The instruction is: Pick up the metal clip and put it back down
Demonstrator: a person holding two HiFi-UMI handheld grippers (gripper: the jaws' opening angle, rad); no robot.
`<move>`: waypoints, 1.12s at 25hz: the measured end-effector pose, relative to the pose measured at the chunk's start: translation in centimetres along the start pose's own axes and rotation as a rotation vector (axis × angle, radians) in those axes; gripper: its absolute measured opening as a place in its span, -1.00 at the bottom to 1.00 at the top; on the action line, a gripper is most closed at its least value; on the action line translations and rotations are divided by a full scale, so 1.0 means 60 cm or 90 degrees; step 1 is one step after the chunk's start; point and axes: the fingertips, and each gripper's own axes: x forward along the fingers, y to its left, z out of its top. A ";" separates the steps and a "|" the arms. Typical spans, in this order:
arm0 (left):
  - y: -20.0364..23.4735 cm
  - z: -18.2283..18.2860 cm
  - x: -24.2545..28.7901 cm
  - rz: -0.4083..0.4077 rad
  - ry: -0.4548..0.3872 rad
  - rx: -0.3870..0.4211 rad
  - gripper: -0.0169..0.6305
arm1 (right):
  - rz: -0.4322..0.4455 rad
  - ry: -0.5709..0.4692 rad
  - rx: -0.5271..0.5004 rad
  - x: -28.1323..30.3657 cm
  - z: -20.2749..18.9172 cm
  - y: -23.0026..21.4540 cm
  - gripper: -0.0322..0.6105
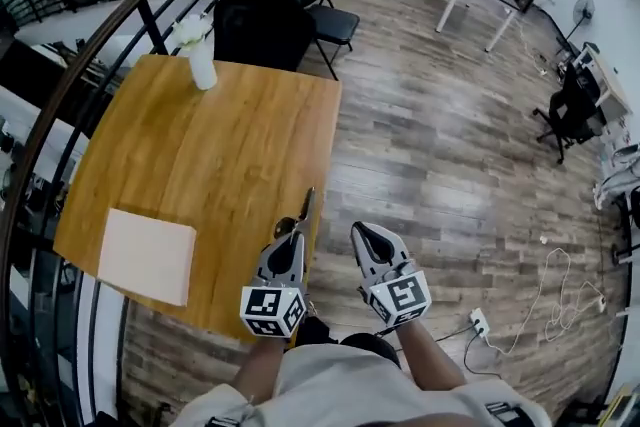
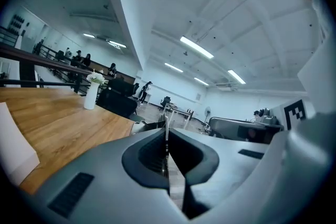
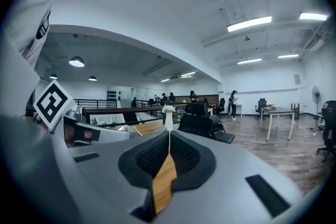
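The left claw (image 1: 293,237) is clenched on the metal clip (image 1: 307,205), which juts ahead of its tips, right at the counter (image 1: 200,145) edge. Best to set it down left of there, flat, before releasing. The right claw (image 1: 364,233) hangs alongside, closed and empty.

The metal clip (image 1: 307,206) sits between the fingers of the left gripper (image 1: 293,235), at the table's (image 1: 230,155) right edge. A vase (image 1: 200,60) stands far ahead of them, and a block (image 1: 147,255) lies to their left.
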 end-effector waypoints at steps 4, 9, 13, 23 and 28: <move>0.028 0.010 0.017 0.035 -0.011 -0.025 -0.87 | 0.058 0.018 0.004 0.061 -0.004 -0.001 -0.82; 0.041 0.004 0.043 0.115 -0.016 -0.040 -0.87 | 0.139 0.005 -0.003 0.121 0.000 -0.026 -0.82; 0.056 0.019 0.090 0.196 -0.034 -0.033 -0.87 | 0.207 -0.006 0.011 0.173 0.000 -0.078 -0.82; 0.049 0.043 0.206 0.365 -0.093 -0.114 -0.87 | 0.361 -0.014 0.001 0.264 0.023 -0.219 -0.82; 0.061 0.050 0.252 0.398 -0.100 -0.136 -0.87 | 0.378 0.005 0.018 0.297 0.011 -0.266 -0.82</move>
